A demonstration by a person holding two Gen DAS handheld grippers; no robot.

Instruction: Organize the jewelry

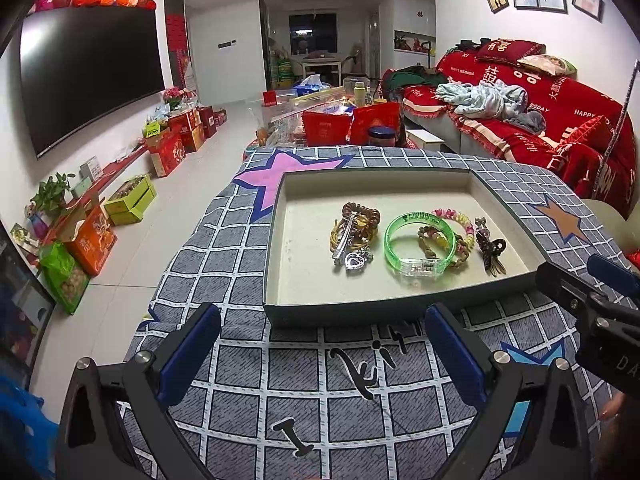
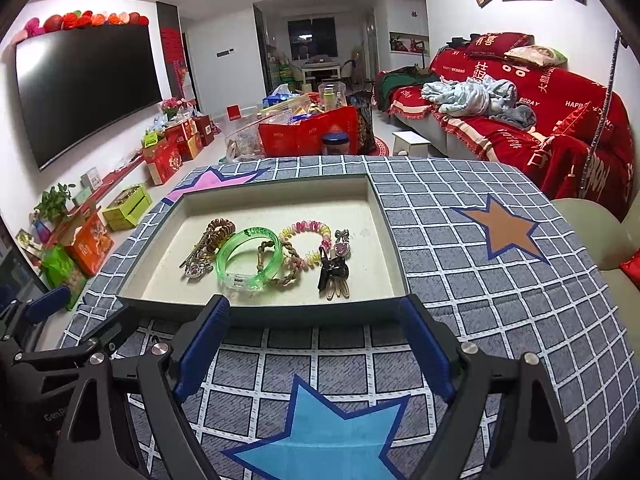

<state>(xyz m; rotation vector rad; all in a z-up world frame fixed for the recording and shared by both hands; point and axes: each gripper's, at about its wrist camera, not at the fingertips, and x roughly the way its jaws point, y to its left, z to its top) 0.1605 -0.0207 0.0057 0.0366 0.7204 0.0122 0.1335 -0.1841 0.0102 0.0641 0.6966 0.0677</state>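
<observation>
- Grey-walled with a cream floor, one shallow tray [image 1: 276, 240] [image 2: 384, 216] sits on the grid-patterned cloth [image 1: 224, 360] [image 2: 500, 320] and holds all the jewelry, gathered toward its near edge.
- One green translucent bangle [image 1: 419, 244] [image 2: 248, 258] lies near the middle of the group, its clear clasp facing the near wall.
- One brown woven bracelet [image 1: 430, 240] [image 2: 280, 260] overlaps the bangle's far-right side.
- One pink-and-yellow beaded bracelet [image 1: 460, 222] [image 2: 308, 236] lies just beyond, touching the woven one.
- One brown coiled hair tie [image 1: 360, 220] [image 2: 219, 232] sits toward the tray's left side, with one silver clip [image 1: 345, 236] [image 2: 196, 254] laid across it and one clear heart charm [image 1: 354, 260] [image 2: 196, 270] at its near end.
- One black claw clip [image 1: 491, 252] [image 2: 334, 270] and one small bow-topped charm [image 1: 480, 226] [image 2: 342, 242] lie at the right end of the group.
- Left gripper [image 1: 322, 354] hovers over the cloth just short of the tray's near wall, jaws wide apart, nothing between them.
- Right gripper [image 2: 316, 344] hangs at the tray's near-right corner, jaws likewise spread and empty.
- Four stars are printed on the cloth: pink, brown, light blue and one blue outline.
- Red sofa [image 1: 540, 120] [image 2: 520, 120] stands beyond the cloth's right edge; one black television [image 1: 88, 76] [image 2: 84, 88] hangs on the left wall.
</observation>
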